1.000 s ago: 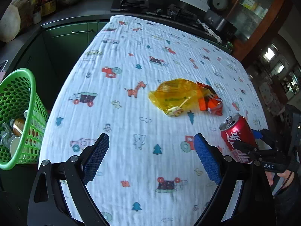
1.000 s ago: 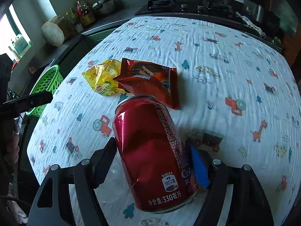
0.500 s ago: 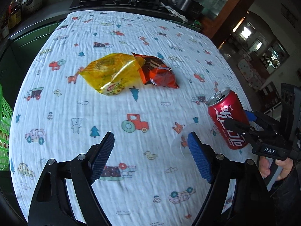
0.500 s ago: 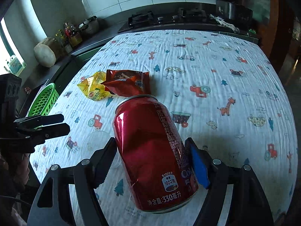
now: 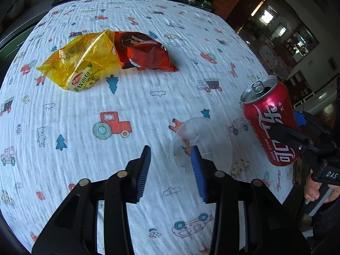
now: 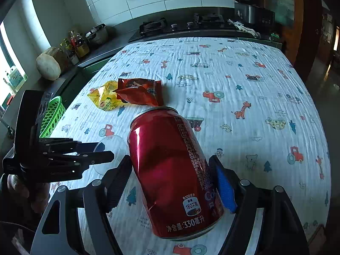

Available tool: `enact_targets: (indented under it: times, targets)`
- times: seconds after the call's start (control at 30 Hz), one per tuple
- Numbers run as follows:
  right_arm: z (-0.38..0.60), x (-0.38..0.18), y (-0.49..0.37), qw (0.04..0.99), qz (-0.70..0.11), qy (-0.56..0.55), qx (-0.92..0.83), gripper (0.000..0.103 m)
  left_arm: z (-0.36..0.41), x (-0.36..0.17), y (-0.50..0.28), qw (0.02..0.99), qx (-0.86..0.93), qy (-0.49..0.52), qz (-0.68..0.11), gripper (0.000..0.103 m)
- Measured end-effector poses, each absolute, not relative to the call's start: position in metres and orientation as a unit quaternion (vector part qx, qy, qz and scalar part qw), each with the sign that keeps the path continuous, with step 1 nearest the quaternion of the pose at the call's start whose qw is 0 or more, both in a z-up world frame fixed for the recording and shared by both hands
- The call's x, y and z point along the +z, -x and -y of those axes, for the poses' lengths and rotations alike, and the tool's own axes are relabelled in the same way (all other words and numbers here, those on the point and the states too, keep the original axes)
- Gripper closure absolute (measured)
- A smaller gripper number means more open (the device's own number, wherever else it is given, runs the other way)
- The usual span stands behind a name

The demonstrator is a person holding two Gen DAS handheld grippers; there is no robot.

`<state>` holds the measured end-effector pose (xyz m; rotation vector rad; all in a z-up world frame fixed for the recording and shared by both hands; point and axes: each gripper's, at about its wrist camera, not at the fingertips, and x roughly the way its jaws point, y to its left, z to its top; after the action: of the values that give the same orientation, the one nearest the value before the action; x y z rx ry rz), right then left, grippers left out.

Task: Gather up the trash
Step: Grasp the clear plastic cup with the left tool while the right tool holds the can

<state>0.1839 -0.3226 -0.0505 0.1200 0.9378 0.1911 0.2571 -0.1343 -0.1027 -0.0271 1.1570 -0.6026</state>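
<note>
Clear plastic lid (image 5: 201, 146) faint against the tabletop (image 5: 148, 106), rim under the left tongs (image 5: 171, 155), jaws closing beside it, red can (image 6: 172, 170) pinched in the right tongs (image 6: 170, 182), base cut off, yellow wrapper (image 5: 85, 61) and orange wrapper (image 5: 144, 51) ahead.

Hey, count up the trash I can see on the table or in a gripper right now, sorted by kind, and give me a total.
Snack wrappers: 2, yellow wrapper and red wrapper
Drink cans: 1, red can held in the right gripper
Clear plastic lids: 1, lid
Total: 4
</note>
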Motion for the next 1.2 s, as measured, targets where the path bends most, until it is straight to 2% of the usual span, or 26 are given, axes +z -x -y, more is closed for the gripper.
enact_targets:
  times: [0.1,0.2,0.43,0.6,0.67,0.73,0.77,0.8,0.83,0.93,1.0,1.13,1.2]
  targets:
    - [0.319,-0.050,-0.183,0.886,-0.450,-0.056,0.096,0.031,0.134,-0.103,-0.254,0.797,-0.279,0.007,-0.536,0.091]
    - [0.312,-0.047,-0.184,0.887,-0.447,-0.052,0.105,0.031,0.129,-0.097,-0.248,0.805,-0.275,-0.002,-0.526,0.099]
    - [0.284,-0.044,-0.193,0.887,-0.439,-0.040,0.136,0.031,0.099,-0.065,-0.239,0.838,-0.248,-0.012,-0.486,0.103]
    - [0.274,-0.041,-0.198,0.889,-0.432,-0.044,0.147,0.031,0.086,-0.065,-0.242,0.833,-0.247,0.014,-0.495,0.102]
    - [0.274,-0.039,-0.196,0.890,-0.429,-0.044,0.146,0.031,0.085,-0.067,-0.242,0.827,-0.248,0.030,-0.504,0.099]
    - [0.279,-0.037,-0.193,0.892,-0.427,-0.042,0.141,0.031,0.091,-0.071,-0.243,0.821,-0.258,0.037,-0.508,0.086]
    - [0.282,-0.036,-0.191,0.893,-0.426,-0.042,0.137,0.031,0.093,-0.072,-0.243,0.820,-0.258,0.040,-0.509,0.058]
    - [0.285,-0.036,-0.189,0.894,-0.426,-0.043,0.134,0.031,0.094,-0.072,-0.243,0.821,-0.256,0.045,-0.508,0.041]
    - [0.289,-0.037,-0.187,0.894,-0.426,-0.046,0.130,0.031,0.096,-0.072,-0.243,0.822,-0.258,0.049,-0.505,0.040]
    - [0.300,-0.039,-0.182,0.895,-0.428,-0.049,0.117,0.031,0.105,-0.073,-0.245,0.820,-0.271,0.043,-0.503,0.044]
    - [0.306,-0.040,-0.179,0.894,-0.430,-0.052,0.110,0.031,0.114,-0.078,-0.247,0.816,-0.276,0.032,-0.508,0.059]
    - [0.317,-0.043,-0.173,0.894,-0.432,-0.058,0.100,0.031,0.125,-0.089,-0.251,0.809,-0.276,0.019,-0.518,0.062]
    - [0.320,-0.045,-0.171,0.894,-0.433,-0.060,0.097,0.031,0.131,-0.095,-0.253,0.805,-0.278,0.011,-0.524,0.075]
